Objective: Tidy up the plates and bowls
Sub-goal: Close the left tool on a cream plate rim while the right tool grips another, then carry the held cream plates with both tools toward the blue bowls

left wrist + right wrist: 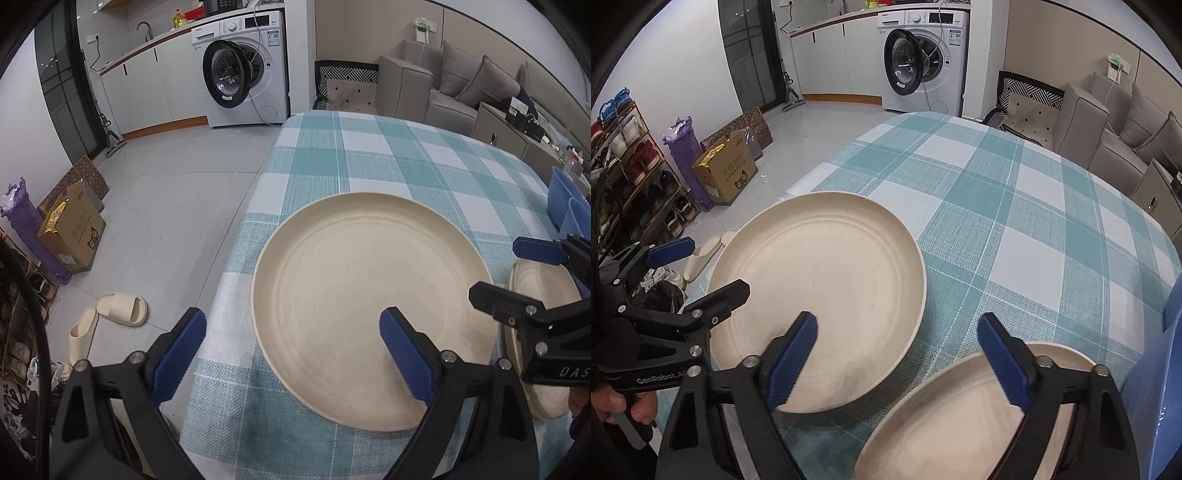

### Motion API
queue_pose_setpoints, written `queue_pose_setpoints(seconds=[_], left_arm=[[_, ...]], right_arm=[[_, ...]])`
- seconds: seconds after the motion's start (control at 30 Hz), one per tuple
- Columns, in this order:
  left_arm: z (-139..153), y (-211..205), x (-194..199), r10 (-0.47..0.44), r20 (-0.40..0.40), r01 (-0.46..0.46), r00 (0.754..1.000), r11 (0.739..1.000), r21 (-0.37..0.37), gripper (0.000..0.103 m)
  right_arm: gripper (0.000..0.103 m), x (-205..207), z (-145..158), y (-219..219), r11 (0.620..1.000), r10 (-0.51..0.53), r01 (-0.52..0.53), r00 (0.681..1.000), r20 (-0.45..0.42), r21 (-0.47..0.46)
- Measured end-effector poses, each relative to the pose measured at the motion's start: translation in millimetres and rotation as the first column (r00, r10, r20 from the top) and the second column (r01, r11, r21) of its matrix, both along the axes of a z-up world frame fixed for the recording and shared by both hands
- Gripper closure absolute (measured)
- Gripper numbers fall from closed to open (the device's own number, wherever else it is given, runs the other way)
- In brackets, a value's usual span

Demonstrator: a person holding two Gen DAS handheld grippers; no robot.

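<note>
Nothing looks sorted yet. On the teal-and-white checked tablecloth [1015,206] a large round cream plate [369,306] lies flat at its left edge, and a second cream plate [960,417] lies just beside it, apart, unstacked. Blue bowls [567,210] stand beyond. The left gripper [291,354] and the right gripper [897,358] hover spread wide, pinching nothing, each straddling a rim.
</note>
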State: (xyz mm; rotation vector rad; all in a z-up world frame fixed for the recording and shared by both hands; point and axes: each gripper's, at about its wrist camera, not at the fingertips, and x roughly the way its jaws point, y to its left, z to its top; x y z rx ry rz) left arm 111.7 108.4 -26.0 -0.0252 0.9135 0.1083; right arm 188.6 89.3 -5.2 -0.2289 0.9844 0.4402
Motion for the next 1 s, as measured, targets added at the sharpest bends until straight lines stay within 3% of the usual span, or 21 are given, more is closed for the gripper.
queue_pose_setpoints(seconds=[0.07,0.17,0.23,0.43,0.57,0.67,1.0], left_arm=[[-2,0,0,-0.007,-0.011,0.007,1.000,1.000,-0.003,0.017],[-4,-1,0,-0.022,-0.021,0.022,1.000,1.000,-0.003,0.019],[-6,-2,1,-0.029,-0.031,0.029,0.999,1.000,0.003,0.031],[-14,2,3,-0.027,-0.066,0.026,0.997,1.000,-0.003,0.043],[-17,4,2,-0.027,-0.071,0.027,0.997,1.000,-0.003,0.048],[-18,3,2,-0.038,-0.077,0.038,0.996,0.999,-0.009,0.055],[-18,4,-1,-0.040,-0.077,0.041,0.996,0.999,0.014,0.063]], right_arm=[[0.022,0,-1,1,1.000,0.002,-0.002,1.000,-0.004,-0.005],[0.027,0,-3,0,1.000,0.005,-0.005,1.000,-0.014,0.004],[0.029,0,-3,1,1.000,0.010,-0.010,1.000,-0.014,0.000],[0.036,1,-8,3,1.000,0.015,-0.015,0.999,-0.032,-0.001],[0.040,2,-14,5,1.000,0.024,-0.024,0.999,-0.042,-0.002],[0.049,1,-17,9,0.999,0.041,-0.041,0.998,-0.053,-0.007],[0.071,-4,-18,7,0.998,0.026,-0.026,1.000,-0.005,-0.049]])
